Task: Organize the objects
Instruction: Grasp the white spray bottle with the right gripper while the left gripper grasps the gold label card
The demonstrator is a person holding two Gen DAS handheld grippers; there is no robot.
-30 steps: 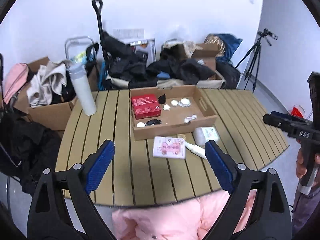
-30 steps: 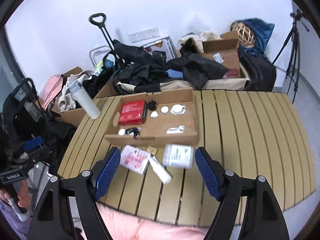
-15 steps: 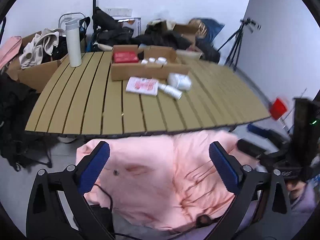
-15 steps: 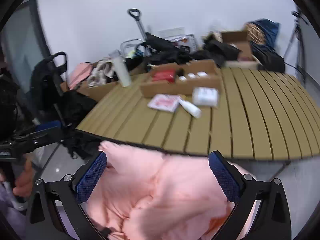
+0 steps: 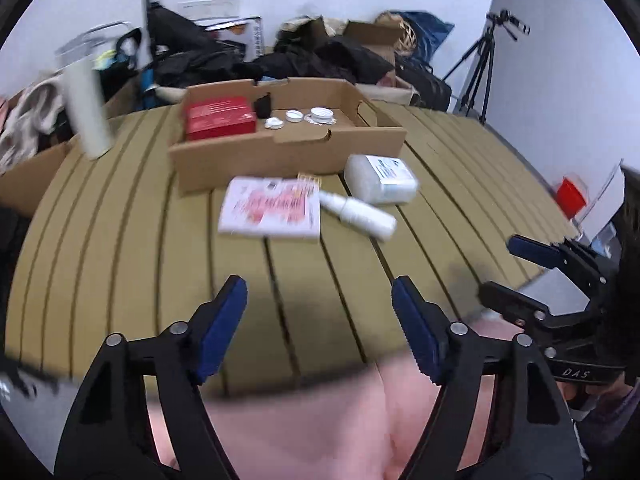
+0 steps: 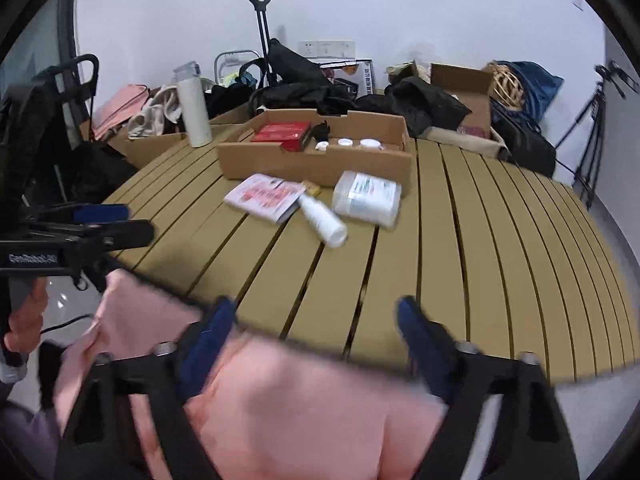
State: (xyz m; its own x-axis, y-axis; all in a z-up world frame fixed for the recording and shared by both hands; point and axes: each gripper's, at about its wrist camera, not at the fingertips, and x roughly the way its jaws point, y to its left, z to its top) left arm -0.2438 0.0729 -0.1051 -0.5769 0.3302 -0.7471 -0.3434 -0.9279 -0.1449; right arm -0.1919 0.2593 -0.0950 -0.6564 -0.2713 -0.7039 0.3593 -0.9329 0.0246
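hovering wide-open, left gripper point(image 5: 318, 300) faces tray point(image 5: 288, 152).

The left tongs point(image 5: 318, 300) are wide open and hold nothing. The right tongs point(image 6: 316, 318) are wide open too, also holding nothing.

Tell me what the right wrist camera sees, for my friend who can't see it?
Open blue-tipped tongs hang over the near edge of a slatted wooden table, holding nothing. Farther back lie a pink-printed packet, a white bottle on its side and a white tub, in front of a cardboard tray holding a red box.
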